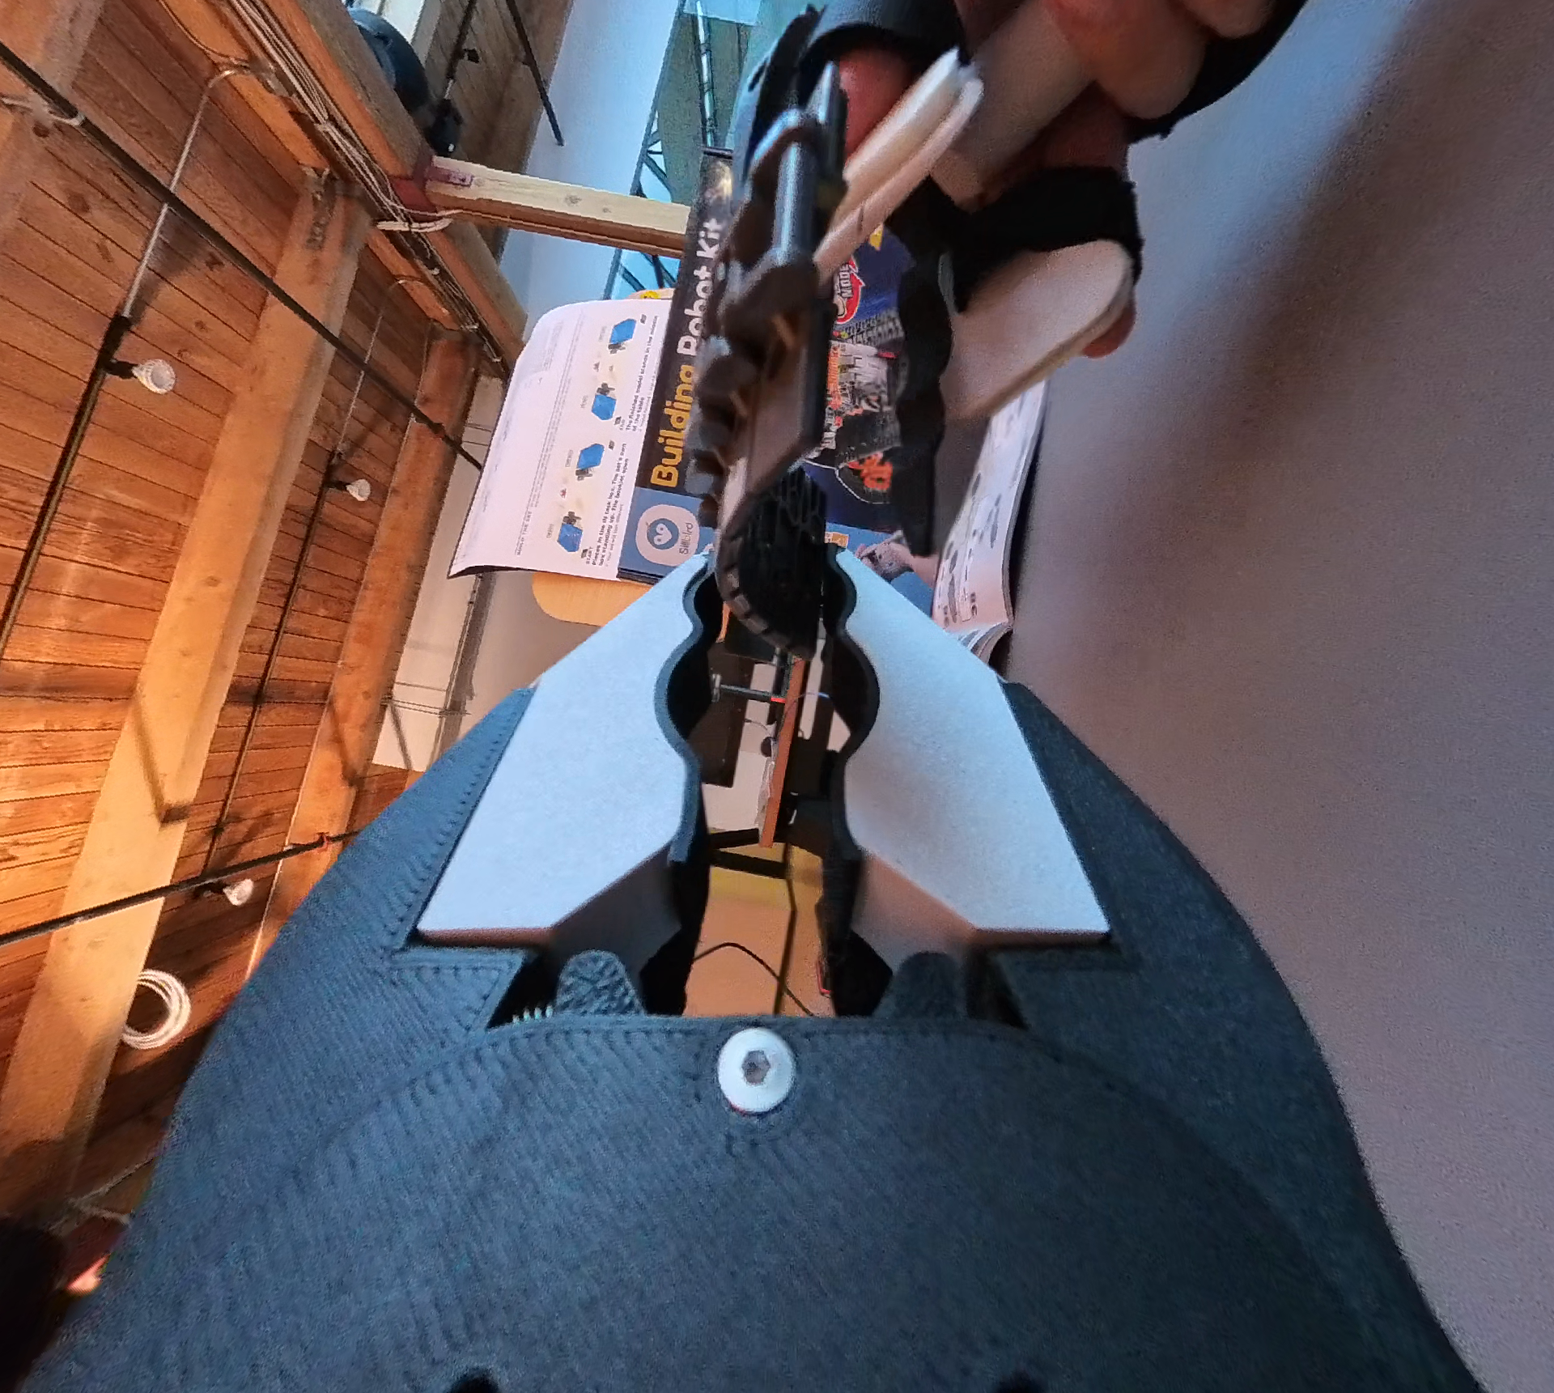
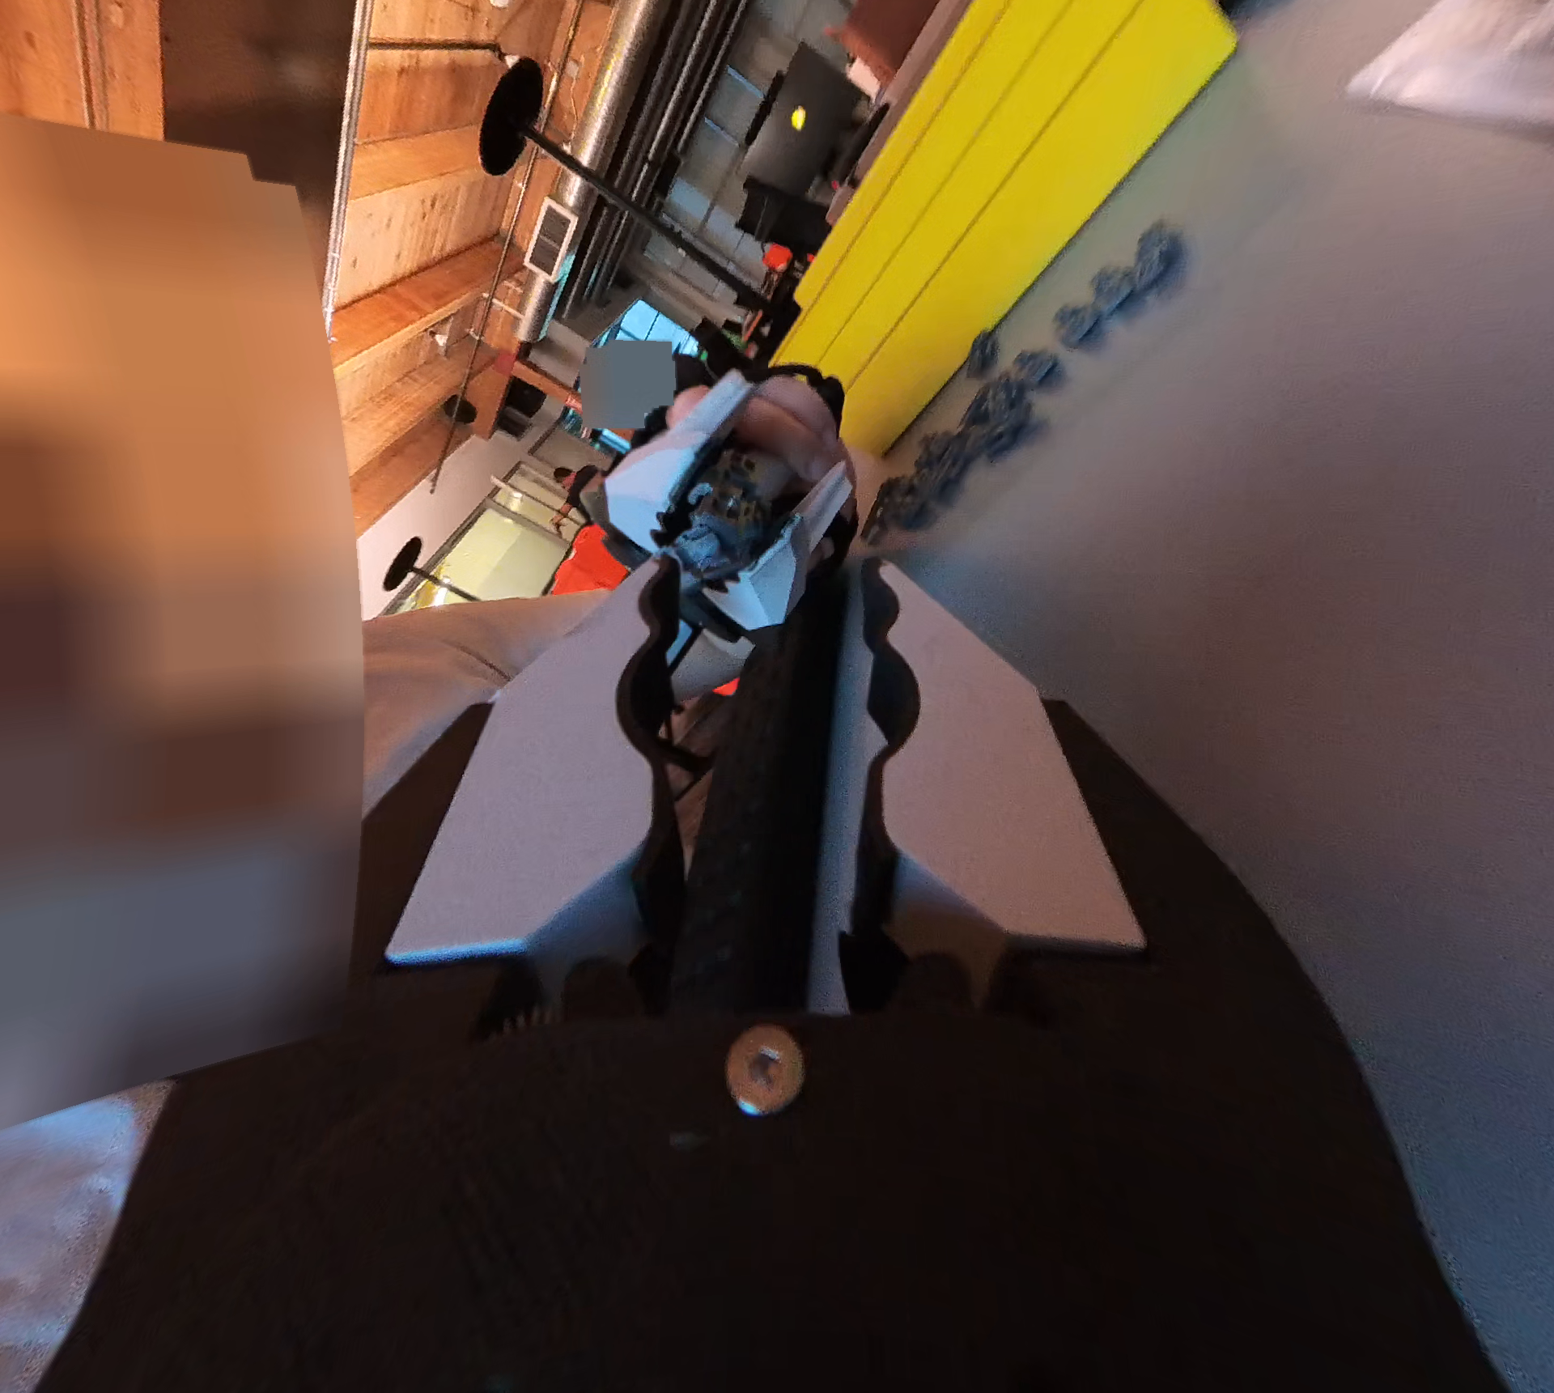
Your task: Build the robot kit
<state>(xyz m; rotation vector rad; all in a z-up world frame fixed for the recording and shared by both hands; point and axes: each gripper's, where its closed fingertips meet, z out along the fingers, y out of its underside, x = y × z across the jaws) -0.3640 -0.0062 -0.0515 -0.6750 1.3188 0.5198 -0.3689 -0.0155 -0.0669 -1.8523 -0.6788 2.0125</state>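
Left wrist view: my left gripper (image 1: pixel 774 579) is clamped on one end of a black toothed strip (image 1: pixel 769 377). My right gripper (image 2: pixel 761 587) is clamped on the other end, w/ strip edge-on between pads. Grey table (image 1: pixel 1303 596) alongside, strip held clear of it.

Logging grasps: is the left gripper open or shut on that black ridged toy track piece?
Shut on it: the left gripper's grey fingertips pinch the lower end of the black ridged track piece, which rises toward the gloved hand.
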